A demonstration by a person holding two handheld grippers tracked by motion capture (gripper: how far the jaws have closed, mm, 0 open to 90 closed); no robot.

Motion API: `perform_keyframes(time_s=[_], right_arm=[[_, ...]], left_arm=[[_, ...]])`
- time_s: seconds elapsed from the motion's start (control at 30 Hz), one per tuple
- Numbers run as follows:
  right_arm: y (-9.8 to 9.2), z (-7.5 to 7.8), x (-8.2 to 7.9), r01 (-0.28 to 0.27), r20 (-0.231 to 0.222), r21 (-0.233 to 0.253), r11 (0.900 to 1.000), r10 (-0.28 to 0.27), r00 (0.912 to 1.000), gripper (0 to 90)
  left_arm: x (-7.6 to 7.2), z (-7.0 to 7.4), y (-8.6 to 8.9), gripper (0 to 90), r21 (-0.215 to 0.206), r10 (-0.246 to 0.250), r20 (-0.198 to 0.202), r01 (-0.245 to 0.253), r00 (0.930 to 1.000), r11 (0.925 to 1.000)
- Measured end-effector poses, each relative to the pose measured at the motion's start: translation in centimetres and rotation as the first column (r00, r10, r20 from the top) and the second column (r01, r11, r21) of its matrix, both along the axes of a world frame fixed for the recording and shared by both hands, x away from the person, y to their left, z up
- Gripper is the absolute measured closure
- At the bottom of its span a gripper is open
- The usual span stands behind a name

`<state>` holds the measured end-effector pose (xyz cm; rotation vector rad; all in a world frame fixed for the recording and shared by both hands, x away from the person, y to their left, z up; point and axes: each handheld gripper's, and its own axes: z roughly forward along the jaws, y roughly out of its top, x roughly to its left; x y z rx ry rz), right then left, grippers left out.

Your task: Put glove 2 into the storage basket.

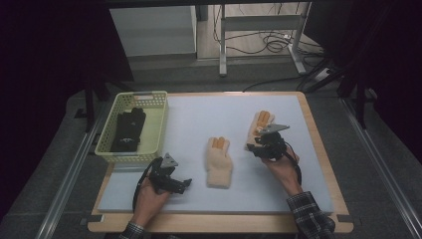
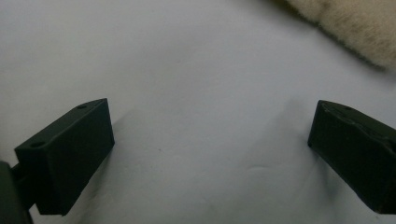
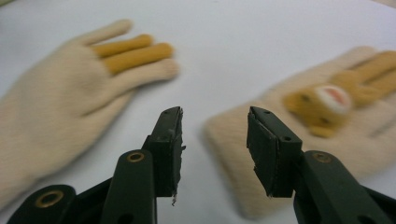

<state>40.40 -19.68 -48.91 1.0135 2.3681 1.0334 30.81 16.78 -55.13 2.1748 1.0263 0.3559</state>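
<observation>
Pale blue matting (image 1: 199, 112) leaves open room around both cream gloves. Right gripper (image 3: 215, 119), jaws apart, hovers at the bear glove's (image 3: 322, 121) cuff edge; its fingers run off-frame. Left gripper (image 2: 210, 135), jaws wide, sits beside the plain glove (image 1: 219, 162). Basket (image 1: 158, 127) contents are too dark to make out.

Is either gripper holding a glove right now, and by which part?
Nothing is held. The left gripper is open over bare mat; the right gripper is open just short of the bear glove's cuff edge.
</observation>
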Motion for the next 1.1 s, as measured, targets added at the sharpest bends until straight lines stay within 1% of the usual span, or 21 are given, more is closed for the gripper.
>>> perform_keyframes(time_s=[0.2,0.33,0.43,0.5,0.63,0.73,0.87,0.9,0.93,1.0,1.03,1.1], right_arm=[[-1.2,-0.1,2.1,0.071,0.010,-0.024,0.997,-0.071,0.9974,54.0],[-1.6,-0.3,3.6,0.117,0.006,-0.025,0.993,-0.117,0.9931,52.7],[-1.8,-0.5,4.7,0.140,0.001,-0.020,0.990,-0.140,0.9901,50.1],[-1.8,-0.8,5.4,0.149,-0.007,-0.009,0.989,-0.149,0.9889,47.5],[-1.6,-1.6,6.5,0.166,-0.005,-0.017,0.986,-0.166,0.9861,42.0],[-1.5,-2.3,7.2,0.171,0.005,-0.039,0.985,-0.171,0.9853,38.1],[-1.4,-3.3,7.8,0.159,0.017,-0.076,0.984,-0.158,0.9873,37.2],[-1.5,-3.5,7.9,0.153,0.019,-0.058,0.986,-0.153,0.9881,38.0],[-1.6,-3.6,8.0,0.150,0.018,-0.050,0.987,-0.150,0.9886,40.1],[-1.9,-3.7,8.0,0.137,0.009,-0.020,0.990,-0.136,0.9906,47.5],[-2.0,-3.7,7.9,0.127,0.009,-0.010,0.992,-0.127,0.9919,52.9],[-1.9,-3.7,7.8,0.125,0.010,-0.018,0.992,-0.125,0.9921,57.4]], left_arm=[[0.0,0.0,0.0,0.3,0.000,0.000,0.000,0.000,1.0000,1.0000],[0.0,0.0,0.0,0.2,0.000,0.000,0.000,0.000,1.0000,1.0000],[0.0,0.0,0.0,0.2,0.000,0.000,0.000,0.000,1.0000,1.0000],[0.0,0.0,0.0,0.3,-0.001,0.000,0.000,0.000,1.0000,1.0000],[0.0,0.0,0.0,0.3,0.000,0.000,0.000,0.000,1.0000,1.0000],[0.0,0.0,0.0,0.3,-0.001,0.000,0.000,0.000,1.0000,1.0000],[0.0,0.0,0.0,0.2,0.000,0.000,0.000,0.000,1.0000,1.0000],[0.0,0.0,0.0,0.3,-0.001,0.000,0.000,0.000,1.0000,1.0000],[0.0,0.0,0.0,0.2,0.000,0.000,0.000,0.000,1.0000,1.0000],[0.0,0.0,0.0,0.3,0.000,0.000,0.000,0.000,1.0000,1.0000],[0.0,0.0,0.0,0.2,0.000,0.000,0.000,0.000,1.0000,1.0000],[0.0,0.0,0.0,0.3,0.000,0.000,0.000,0.000,1.0000,1.0000]])
